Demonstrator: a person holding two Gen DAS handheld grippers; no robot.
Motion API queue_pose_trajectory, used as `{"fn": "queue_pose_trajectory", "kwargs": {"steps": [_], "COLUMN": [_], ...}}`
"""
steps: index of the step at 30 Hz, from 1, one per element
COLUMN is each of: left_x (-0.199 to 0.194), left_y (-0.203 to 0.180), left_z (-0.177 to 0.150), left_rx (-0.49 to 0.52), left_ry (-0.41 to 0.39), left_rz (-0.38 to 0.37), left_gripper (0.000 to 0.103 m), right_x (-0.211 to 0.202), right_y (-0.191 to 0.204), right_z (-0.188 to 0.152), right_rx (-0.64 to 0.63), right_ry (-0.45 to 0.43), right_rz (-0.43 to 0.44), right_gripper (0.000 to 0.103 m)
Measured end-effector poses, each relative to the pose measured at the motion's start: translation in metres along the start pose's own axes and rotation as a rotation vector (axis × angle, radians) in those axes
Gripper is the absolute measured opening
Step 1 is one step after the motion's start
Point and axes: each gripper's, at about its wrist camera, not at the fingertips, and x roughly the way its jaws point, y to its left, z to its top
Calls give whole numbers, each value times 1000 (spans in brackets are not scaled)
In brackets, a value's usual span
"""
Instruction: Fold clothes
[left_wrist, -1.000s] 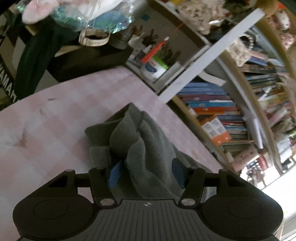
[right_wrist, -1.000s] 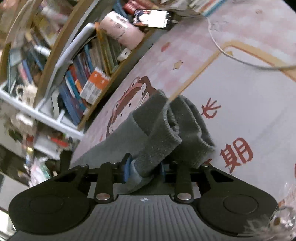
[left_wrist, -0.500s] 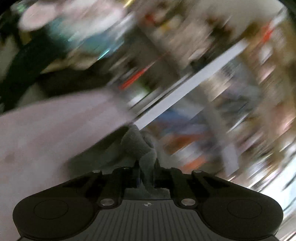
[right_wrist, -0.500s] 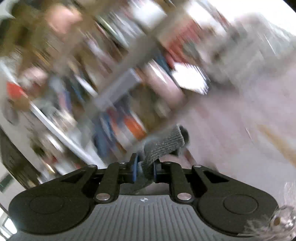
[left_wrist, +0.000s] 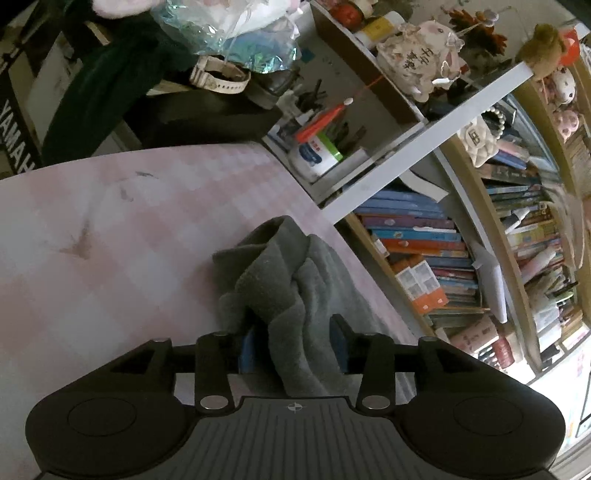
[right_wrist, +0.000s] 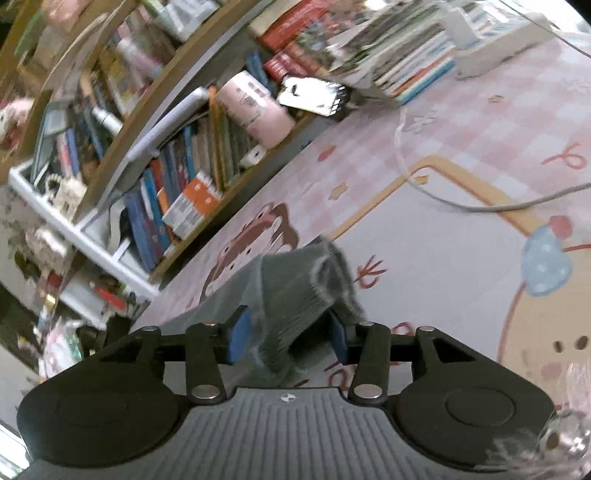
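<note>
A grey fleece garment (left_wrist: 284, 269) lies bunched on the pink checked mat (left_wrist: 110, 240). My left gripper (left_wrist: 291, 347) is open, its blue pads apart on either side of a fold of the cloth. In the right wrist view the garment's ribbed grey edge (right_wrist: 303, 284) lies between the pads of my right gripper (right_wrist: 286, 338), which is also open and close above the mat. The rest of the garment is hidden under both grippers.
A bookshelf full of books (left_wrist: 443, 251) runs along the mat's far edge, also in the right wrist view (right_wrist: 177, 184). A white cable (right_wrist: 461, 206) crosses the mat at right. A dark cabinet with bags and a watch (left_wrist: 218, 77) stands at the back.
Both grippers were shut on the grey garment and swinging fast half a second ago. Now both have opened, and the cloth rests on the mat between their pads.
</note>
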Motion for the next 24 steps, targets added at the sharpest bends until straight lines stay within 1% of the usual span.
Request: {"fn": "queue_pose_trajectory", "kwargs": {"steps": [1, 2, 3, 4, 5, 6, 8, 9, 10, 11, 14, 15, 16, 17, 18, 19, 20, 21, 22, 23, 24], "left_x": [-1, -1, -2, -2, -3, -3, -14, -18, -20, -19, -12, -10, -10, -12, -14, -18, -22, -27, -31, -36, -40], "left_y": [-1, -3, -4, -6, -7, -9, -12, -12, -13, -13, -11, -11, -12, -16, -19, -21, -22, -24, -25, -27, -28], "left_z": [0, 1, 1, 1, 2, 2, 4, 4, 4, 2, -5, -7, -9, -10, -12, -13, -13, -14, -14, -15, -15], "left_rx": [5, 9, 14, 19, 24, 28, 0, 0, 11, 29, 94, 116, 138, 161, 184, 198, 206, 214, 222, 230, 238], "left_ry": [-6, -11, -17, -23, -29, -34, -87, -100, -103, -95, -46, -30, -27, -34, -41, -55, -73, -90, -108, -126, -144], "left_rz": [-1, -2, -3, -4, -5, -6, -61, -66, -57, -35, 59, 90, 116, 137, 158, 176, 193, 209, 226, 242, 258], "left_gripper": [35, 18, 9, 9, 9, 8, 8, 8, 8, 9, 9, 10, 12, 14, 17, 22, 39, 64, 75, 85, 85], "right_x": [1, 2, 5, 8, 9, 5, -7, -14, -21, -24, -2, 5, 8, 11, 13, 9, 5, 1, -3, -7, -9], "right_y": [-2, -3, 0, 3, 8, 18, 36, 44, 53, 58, 45, 38, 33, 27, 23, 23, 23, 25, 26, 26, 24], "right_z": [2, 3, 5, 7, 9, 12, 13, 13, 12, 11, 8, 6, 5, 3, 2, 2, 2, 1, -1, -2, -3], "right_rx": [7, 7, -8, -24, -49, -100, -199, -249, -298, -332, -314, -303, -286, -268, -255, -253, -255, -265, -275, -281, -278], "right_ry": [6, 12, 18, 24, 16, -28, -113, -155, -197, -214, -79, -47, -40, -33, -33, -49, -65, -82, -99, -110, -104], "right_rz": [-3, -5, -3, -1, 6, 26, 59, 74, 89, 84, -74, -109, -115, -121, -126, -126, -130, -142, -154, -165, -173], "right_gripper": [31, 26, 16, 8, 6, 6, 6, 6, 6, 6, 6, 6, 8, 9, 13, 20, 26, 39, 48, 50, 52]}}
